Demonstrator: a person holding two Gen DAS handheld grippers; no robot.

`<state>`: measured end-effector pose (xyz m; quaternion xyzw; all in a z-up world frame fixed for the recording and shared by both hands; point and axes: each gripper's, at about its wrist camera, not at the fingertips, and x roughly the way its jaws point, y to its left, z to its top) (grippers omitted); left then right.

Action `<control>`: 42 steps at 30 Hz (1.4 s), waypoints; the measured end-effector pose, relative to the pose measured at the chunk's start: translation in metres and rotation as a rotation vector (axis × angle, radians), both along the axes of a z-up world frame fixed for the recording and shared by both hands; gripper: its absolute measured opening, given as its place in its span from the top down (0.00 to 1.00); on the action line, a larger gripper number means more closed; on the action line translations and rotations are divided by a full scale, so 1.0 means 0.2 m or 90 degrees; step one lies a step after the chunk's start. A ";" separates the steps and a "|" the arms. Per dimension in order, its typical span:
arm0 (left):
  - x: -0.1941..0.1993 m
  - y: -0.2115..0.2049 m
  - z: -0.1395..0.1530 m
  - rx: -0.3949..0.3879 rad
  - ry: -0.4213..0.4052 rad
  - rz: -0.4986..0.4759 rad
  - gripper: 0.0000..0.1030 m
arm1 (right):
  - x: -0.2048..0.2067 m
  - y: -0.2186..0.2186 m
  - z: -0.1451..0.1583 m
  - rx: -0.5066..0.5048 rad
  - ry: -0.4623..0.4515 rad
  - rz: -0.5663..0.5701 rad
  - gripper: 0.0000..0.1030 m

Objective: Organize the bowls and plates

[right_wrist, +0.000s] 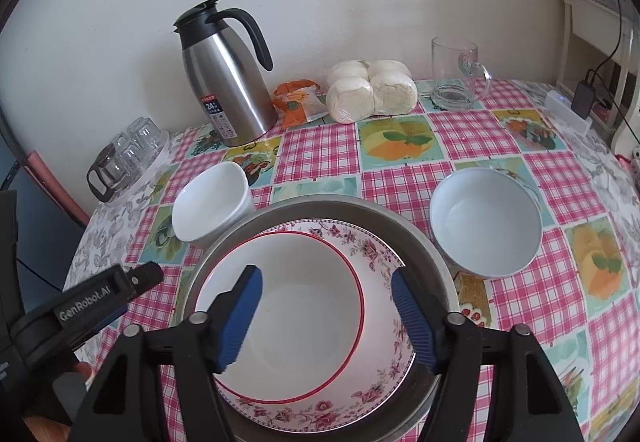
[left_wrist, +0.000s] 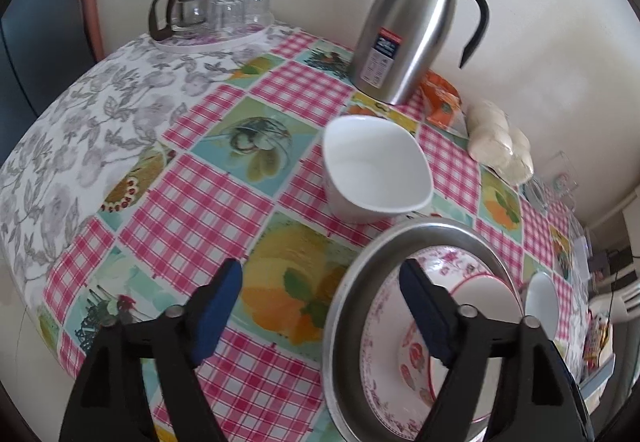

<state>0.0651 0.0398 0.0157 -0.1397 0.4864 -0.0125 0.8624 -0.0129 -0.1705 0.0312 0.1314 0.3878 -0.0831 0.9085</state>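
- Stack: one red-rimmed bowl (right_wrist: 296, 306) in one floral plate (right_wrist: 360, 246) in one metal pan (right_wrist: 424, 238).
- Two loose bowls: white bowl (right_wrist: 212, 202) at 10 o'clock, pale-blue bowl (right_wrist: 486, 222) at 2.
- Left gripper (left_wrist: 320, 310), right gripper (right_wrist: 326, 314): both gaping, holding nothing.

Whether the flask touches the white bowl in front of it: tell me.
Apart. The right wrist view shows a strip of tablecloth between the base of the flask and the far rim of the white bowl.

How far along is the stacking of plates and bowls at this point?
Done: red-rimmed bowl sits in floral plate on metal tray. In hand: nothing; left gripper and right gripper are both open. Left: white bowl and pale blue bowl stand apart on the table.
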 end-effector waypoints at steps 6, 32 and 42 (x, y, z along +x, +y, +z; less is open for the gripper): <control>0.00 0.05 0.00 0.020 -0.008 0.040 0.14 | 0.01 0.02 0.00 -0.006 -0.003 0.004 0.19; 0.03 0.39 -0.01 0.002 -0.018 0.146 0.07 | 0.08 0.23 0.00 -0.035 -0.027 0.032 0.00; 0.08 0.39 -0.03 -0.026 -0.005 0.123 0.06 | 0.13 0.35 -0.04 -0.052 -0.023 0.059 0.00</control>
